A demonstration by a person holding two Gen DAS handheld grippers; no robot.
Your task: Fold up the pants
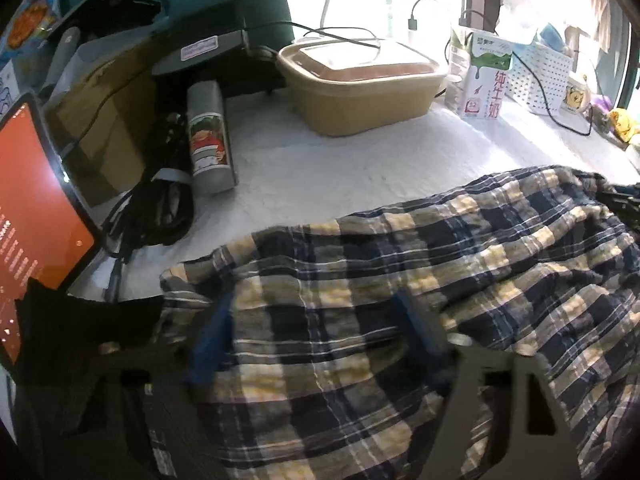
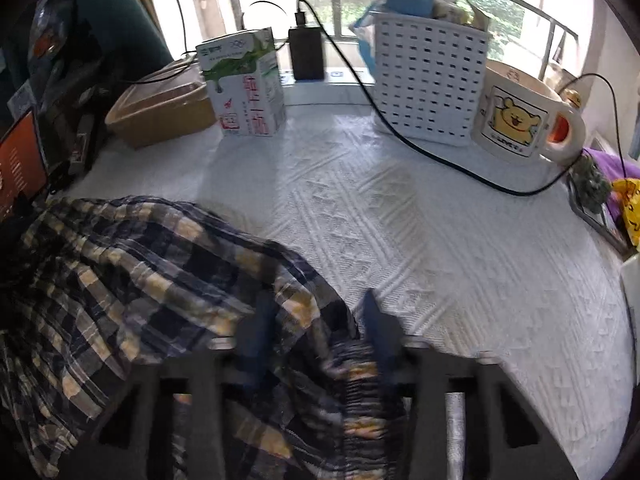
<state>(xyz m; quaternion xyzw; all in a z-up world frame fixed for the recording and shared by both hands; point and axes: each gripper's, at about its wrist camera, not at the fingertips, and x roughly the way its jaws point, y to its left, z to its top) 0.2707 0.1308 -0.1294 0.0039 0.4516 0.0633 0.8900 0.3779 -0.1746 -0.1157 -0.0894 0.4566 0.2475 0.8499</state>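
Observation:
The plaid pants (image 1: 420,272), navy, cream and yellow check, lie bunched on the white textured cloth. My left gripper (image 1: 316,320) has its blue fingers spread wide over the fabric, with cloth lying between them; it looks open. In the right wrist view the pants (image 2: 140,272) fill the lower left. My right gripper (image 2: 316,320) has its dark blue fingers around a gathered part of the waistband, and the fabric passes between them.
A tan lidded food box (image 1: 360,84), a milk carton (image 1: 486,76), a spray can (image 1: 210,136) and an orange-screen tablet (image 1: 32,208) stand at the back and left. A white basket (image 2: 428,76), bear mug (image 2: 520,120) and black cable (image 2: 440,152) sit behind.

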